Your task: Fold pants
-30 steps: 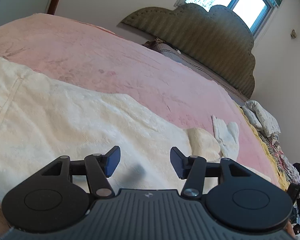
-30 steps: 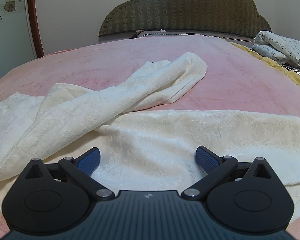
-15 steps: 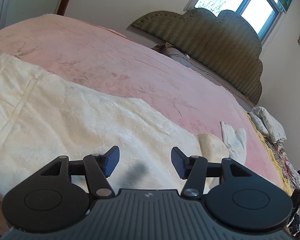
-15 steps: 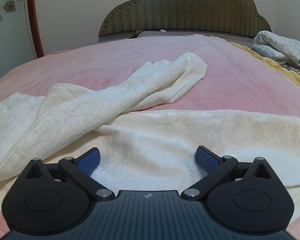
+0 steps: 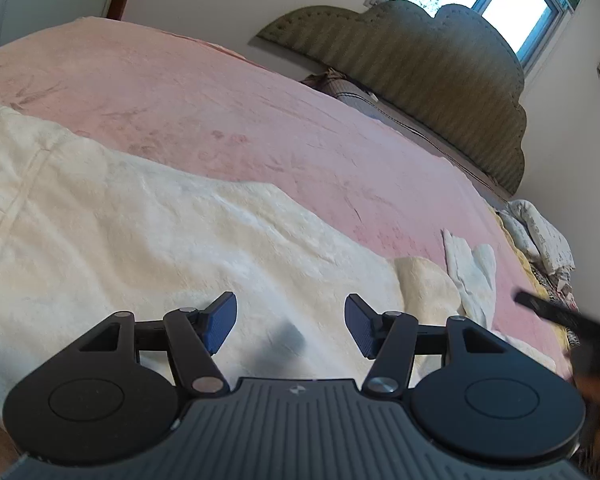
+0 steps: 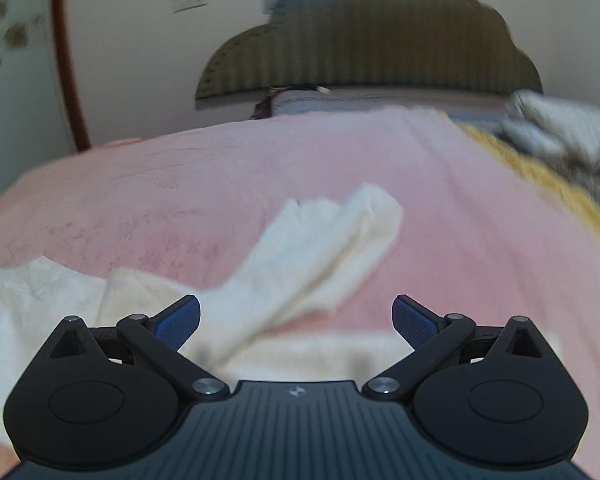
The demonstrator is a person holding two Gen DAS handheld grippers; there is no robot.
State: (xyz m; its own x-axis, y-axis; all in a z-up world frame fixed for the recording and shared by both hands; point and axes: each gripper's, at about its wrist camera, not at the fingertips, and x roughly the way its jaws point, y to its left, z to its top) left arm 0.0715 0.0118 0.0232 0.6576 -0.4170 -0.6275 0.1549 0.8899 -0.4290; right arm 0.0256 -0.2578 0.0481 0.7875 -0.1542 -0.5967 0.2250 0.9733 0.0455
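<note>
Cream pants (image 5: 148, 240) are spread across the pink bedspread (image 5: 260, 120), one leg (image 6: 320, 248) thrown toward the headboard (image 6: 380, 52). The left gripper (image 5: 290, 322) is held over the pants with fingers apart, gripping nothing; the right gripper (image 6: 296, 322) is spread wider, likewise empty (view blurred).

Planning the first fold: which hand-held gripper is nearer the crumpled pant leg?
Right. The right hand-held gripper faces the crumpled pant leg directly; the left hand-held gripper hovers over the flat part, leg off to its right.
</note>
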